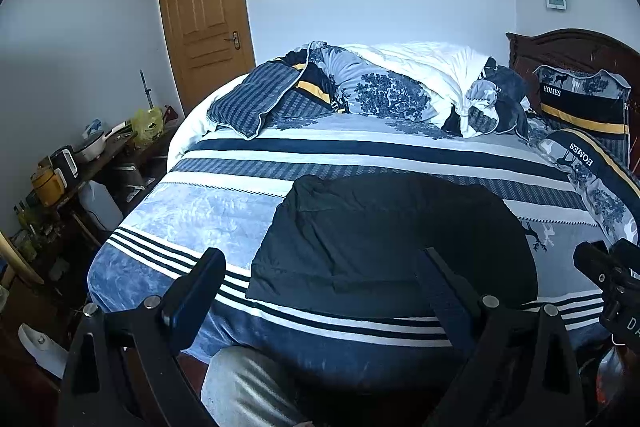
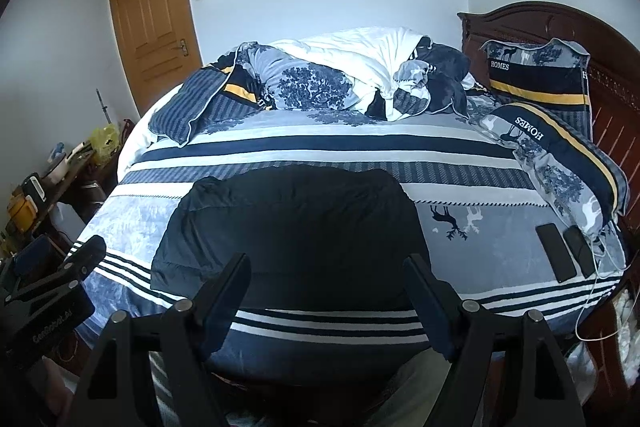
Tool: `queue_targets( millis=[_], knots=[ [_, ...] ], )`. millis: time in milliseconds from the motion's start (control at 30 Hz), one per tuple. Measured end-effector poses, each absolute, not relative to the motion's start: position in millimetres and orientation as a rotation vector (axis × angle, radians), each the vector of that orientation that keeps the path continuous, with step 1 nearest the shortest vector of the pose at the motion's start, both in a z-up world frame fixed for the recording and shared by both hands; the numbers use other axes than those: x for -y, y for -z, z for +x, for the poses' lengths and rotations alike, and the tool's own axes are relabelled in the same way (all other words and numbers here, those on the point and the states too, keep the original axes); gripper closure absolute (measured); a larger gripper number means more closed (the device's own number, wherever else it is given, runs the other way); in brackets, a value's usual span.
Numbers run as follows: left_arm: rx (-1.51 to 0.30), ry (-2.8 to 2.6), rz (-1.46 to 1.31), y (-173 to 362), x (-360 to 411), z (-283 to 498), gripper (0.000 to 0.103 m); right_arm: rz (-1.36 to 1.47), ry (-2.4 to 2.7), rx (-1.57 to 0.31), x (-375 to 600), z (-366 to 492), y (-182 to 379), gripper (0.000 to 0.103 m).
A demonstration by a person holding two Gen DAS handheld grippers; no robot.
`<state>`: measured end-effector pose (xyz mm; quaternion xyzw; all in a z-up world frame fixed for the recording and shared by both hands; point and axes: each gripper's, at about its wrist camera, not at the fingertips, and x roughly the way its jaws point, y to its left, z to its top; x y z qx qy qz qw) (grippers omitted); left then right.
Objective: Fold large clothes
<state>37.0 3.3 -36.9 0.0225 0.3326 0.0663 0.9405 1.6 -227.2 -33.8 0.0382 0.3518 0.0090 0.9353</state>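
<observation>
A large dark garment (image 1: 384,243) lies folded into a rough rectangle on the striped blue and white bedspread (image 1: 224,203), near the bed's front edge. It also shows in the right wrist view (image 2: 292,227). My left gripper (image 1: 320,279) is open and empty, held above the garment's near edge. My right gripper (image 2: 326,287) is open and empty, also above the near edge. The right gripper's body shows at the right edge of the left wrist view (image 1: 612,279); the left gripper's body shows at the left of the right wrist view (image 2: 52,287).
A crumpled duvet (image 2: 340,79) and pillows (image 2: 552,143) lie at the far side and right of the bed. Two phones (image 2: 566,251) with a cable lie at the bed's right. A wooden headboard (image 2: 600,75) stands right. A cluttered side table (image 1: 80,163) stands left. A wooden door (image 1: 204,15) is behind.
</observation>
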Motion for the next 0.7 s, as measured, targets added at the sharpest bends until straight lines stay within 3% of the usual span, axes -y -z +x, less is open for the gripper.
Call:
queue_targets(
  millis=[700],
  knots=[
    [-0.684,-0.16,0.048,42.0,-9.0,37.0,0.007,0.075,-0.03,-0.735,222.3,4.0,37.5,0.022]
  ],
)
